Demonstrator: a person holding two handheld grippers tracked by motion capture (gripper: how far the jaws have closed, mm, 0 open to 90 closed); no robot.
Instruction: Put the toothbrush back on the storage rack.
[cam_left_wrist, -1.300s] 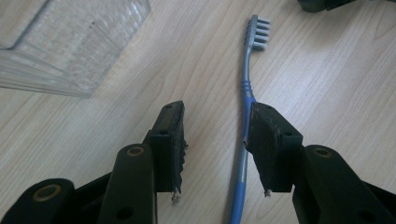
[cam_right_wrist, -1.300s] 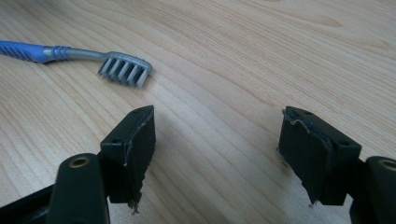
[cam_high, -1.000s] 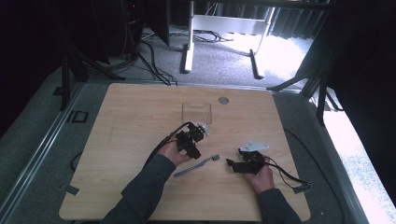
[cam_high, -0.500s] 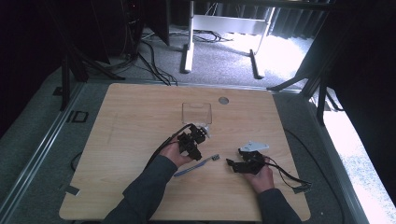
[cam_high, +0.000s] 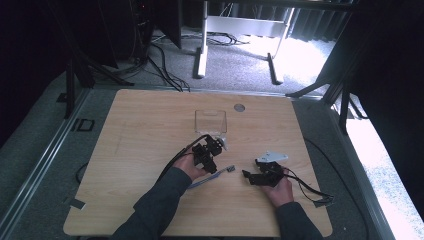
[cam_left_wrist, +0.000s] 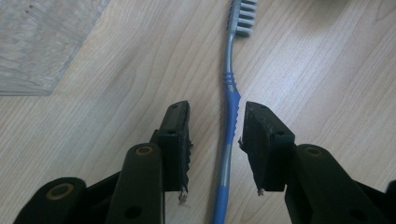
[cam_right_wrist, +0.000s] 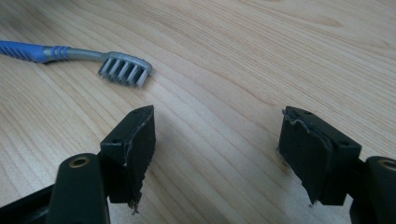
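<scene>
Left gripper (cam_left_wrist: 212, 135) is low over the toothbrush (cam_left_wrist: 229, 116), fingers (cam_left_wrist: 175, 135) narrowly parted and straddling the blue grip section, one each side, not yet pinching. Against the shot from a second ago, the left hand has slid toward the person and down onto the handle; before that it sat further up the worktop (cam_high: 150, 130), near the clear tray (cam_high: 210, 121). My read: approach is done, next is the close. Alignment looks decent (handle runs roughly along the gap, slightly nearer the right-hand finger).

Toothbrush lies flat on the worktop, between the two hands in the high view, bristle head pointing toward the right gripper (cam_high: 248, 176). Handle tail runs back under the left forearm.

Right gripper hasn't shifted over the same second. Fingers (cam_right_wrist: 130, 149) wide apart, nothing between them, parked low over bare wood with the bristle head (cam_right_wrist: 125, 70) just beyond its left finger. Near the head, not touching it.

Room to move: near edge of the worktop is close behind both wrists, so little slack that way. Open wood left of the left arm and ahead of the right gripper. The clear tray sits just beyond the left gripper, so a forward lift needs care. A small round grommet (cam_high: 239, 107) sits further back, well out of the way.
</scene>
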